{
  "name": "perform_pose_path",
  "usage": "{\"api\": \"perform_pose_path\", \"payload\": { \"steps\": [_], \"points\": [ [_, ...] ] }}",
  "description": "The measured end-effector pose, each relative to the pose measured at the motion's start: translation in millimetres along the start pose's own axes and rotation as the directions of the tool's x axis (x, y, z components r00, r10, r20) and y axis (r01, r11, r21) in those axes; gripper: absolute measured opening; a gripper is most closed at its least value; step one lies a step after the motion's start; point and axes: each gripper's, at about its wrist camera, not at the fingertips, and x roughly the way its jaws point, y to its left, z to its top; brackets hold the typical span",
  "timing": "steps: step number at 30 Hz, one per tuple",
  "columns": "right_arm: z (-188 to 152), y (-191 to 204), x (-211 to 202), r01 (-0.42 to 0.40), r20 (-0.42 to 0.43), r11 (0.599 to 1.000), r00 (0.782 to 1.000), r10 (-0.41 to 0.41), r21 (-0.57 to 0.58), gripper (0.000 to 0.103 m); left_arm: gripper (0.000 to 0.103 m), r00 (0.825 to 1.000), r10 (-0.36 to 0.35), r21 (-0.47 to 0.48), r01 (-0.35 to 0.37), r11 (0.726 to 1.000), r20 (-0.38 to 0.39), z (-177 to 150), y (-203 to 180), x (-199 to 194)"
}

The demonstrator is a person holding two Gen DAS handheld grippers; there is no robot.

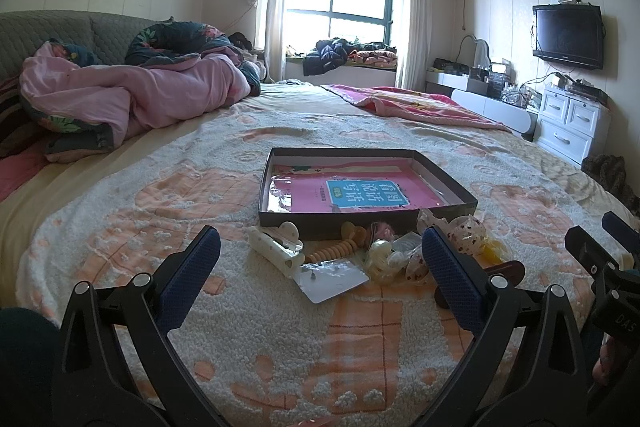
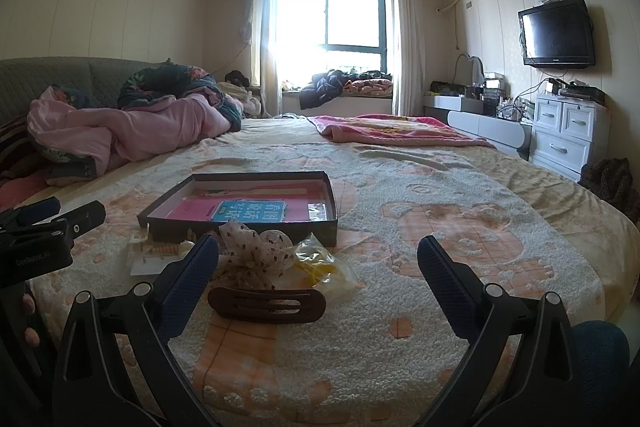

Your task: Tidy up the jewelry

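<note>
1 shallow box (image 1: 366, 217), 1 brown hair clip (image 2: 266, 305), left gripper (image 1: 320, 255) and right gripper (image 2: 318, 255) jaws spread, holding nothing

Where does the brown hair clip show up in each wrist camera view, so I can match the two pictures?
Left wrist view: the brown hair clip is low right, mostly hidden behind the left gripper's right finger.
Right wrist view: it lies in full view, low and left of centre, between the open fingers of the right gripper.
Shared landmark: the dark shallow box holding the pink book, just beyond the clip.
</note>
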Motion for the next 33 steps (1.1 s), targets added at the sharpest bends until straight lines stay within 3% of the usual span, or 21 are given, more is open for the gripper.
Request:
{"api": "perform_pose_path", "payload": {
  "steps": [18,33],
  "points": [
    [-1.2,1.3,2.6,-0.007,-0.007,1.0,1.0,0.007,0.003,0.097,0.092,1.0,-0.002,-0.006,0.002,1.0,-0.001,0.5,1.9,0.6],
    [3.5,8.1,16.5,-0.054,-0.064,0.998,0.997,0.053,-0.022,0.097,0.092,0.998,0.059,-0.057,-0.06,0.997,-0.025,3.4,23.9,10.0]
  ]
}}
